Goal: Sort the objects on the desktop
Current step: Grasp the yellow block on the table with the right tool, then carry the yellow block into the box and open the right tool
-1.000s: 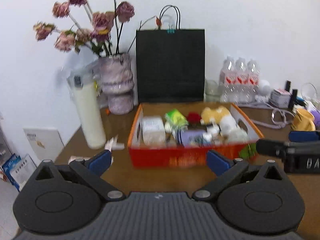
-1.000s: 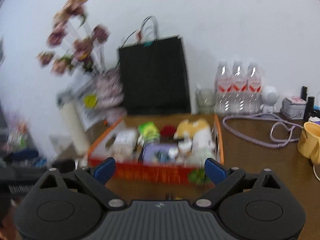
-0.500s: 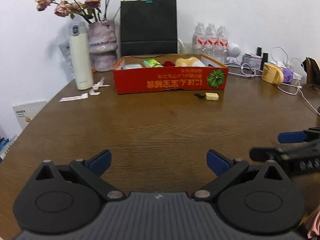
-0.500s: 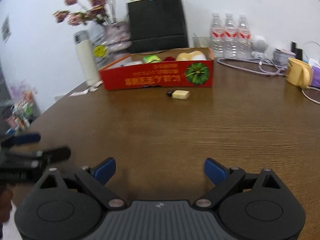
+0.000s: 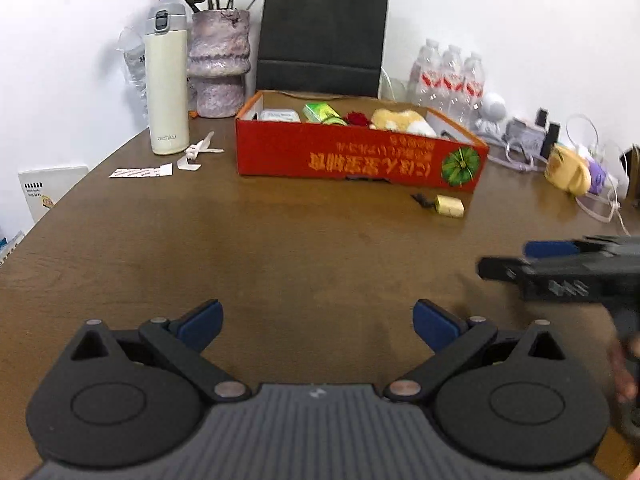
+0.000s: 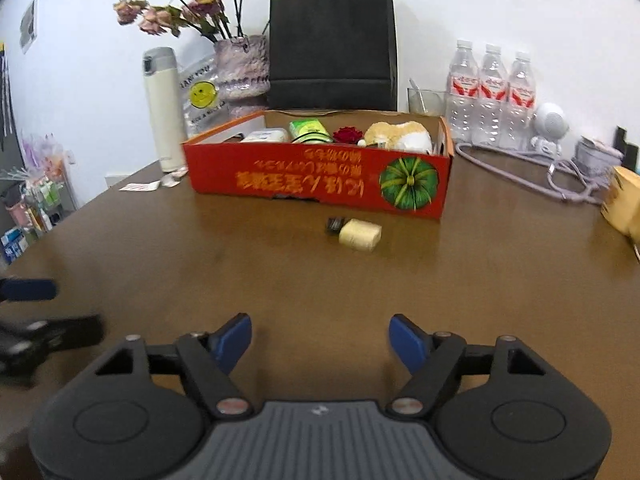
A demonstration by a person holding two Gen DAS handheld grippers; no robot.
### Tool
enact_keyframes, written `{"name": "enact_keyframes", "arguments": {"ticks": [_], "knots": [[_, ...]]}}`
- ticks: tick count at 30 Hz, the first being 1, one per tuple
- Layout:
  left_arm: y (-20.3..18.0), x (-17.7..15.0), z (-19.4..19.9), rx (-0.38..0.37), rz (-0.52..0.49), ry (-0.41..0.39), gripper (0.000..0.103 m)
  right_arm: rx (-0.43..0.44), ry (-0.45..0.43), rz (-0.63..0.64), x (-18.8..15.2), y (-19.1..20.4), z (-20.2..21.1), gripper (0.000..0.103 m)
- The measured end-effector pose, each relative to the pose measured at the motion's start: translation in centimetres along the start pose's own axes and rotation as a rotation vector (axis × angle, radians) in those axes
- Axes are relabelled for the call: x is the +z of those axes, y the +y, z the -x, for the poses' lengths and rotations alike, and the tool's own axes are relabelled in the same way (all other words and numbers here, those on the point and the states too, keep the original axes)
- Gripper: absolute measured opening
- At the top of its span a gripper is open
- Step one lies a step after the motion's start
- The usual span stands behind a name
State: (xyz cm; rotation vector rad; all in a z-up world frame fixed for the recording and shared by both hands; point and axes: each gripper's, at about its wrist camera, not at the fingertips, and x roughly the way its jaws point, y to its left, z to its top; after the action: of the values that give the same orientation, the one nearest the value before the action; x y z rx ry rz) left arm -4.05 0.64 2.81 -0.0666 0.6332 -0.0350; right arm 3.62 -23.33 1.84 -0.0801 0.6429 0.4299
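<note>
Red box (image 6: 320, 184) sits far across bare brown table (image 6: 280, 280); yellow roll (image 6: 359, 235) just before it.

Beyond the left gripper's fingers (image 5: 200, 326), the right gripper (image 5: 560, 270) is smearing into motion blur, its body running off the picture's edge. Far ahead of the fingers, the red box (image 6: 320, 176) is hiding the lower parts of its contents. The yellow mug (image 6: 624, 206) is getting cropped at the side.
</note>
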Motion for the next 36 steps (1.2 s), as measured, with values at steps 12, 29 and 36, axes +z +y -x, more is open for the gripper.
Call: {"name": "enact_keyframes", "arguments": {"ticks": [12, 29, 36], "knots": [[-0.5, 3.9, -4.8, 0.027, -0.027, -0.016, 0.103, -0.008, 0.005, -0.009, 5.1, -2.7, -9.0, 0.034], [-10.1, 8.8, -17.3, -0.108, -0.191, 0.033, 0.042, 0.002, -0.08, -0.124, 4.9, -8.9, -7.0, 0.034], [-10.4, 8.5, -17.2, -0.122, -0.205, 0.014, 0.007, 0.042, -0.075, -0.091, 4.8, -7.8, -6.8, 0.034]]}}
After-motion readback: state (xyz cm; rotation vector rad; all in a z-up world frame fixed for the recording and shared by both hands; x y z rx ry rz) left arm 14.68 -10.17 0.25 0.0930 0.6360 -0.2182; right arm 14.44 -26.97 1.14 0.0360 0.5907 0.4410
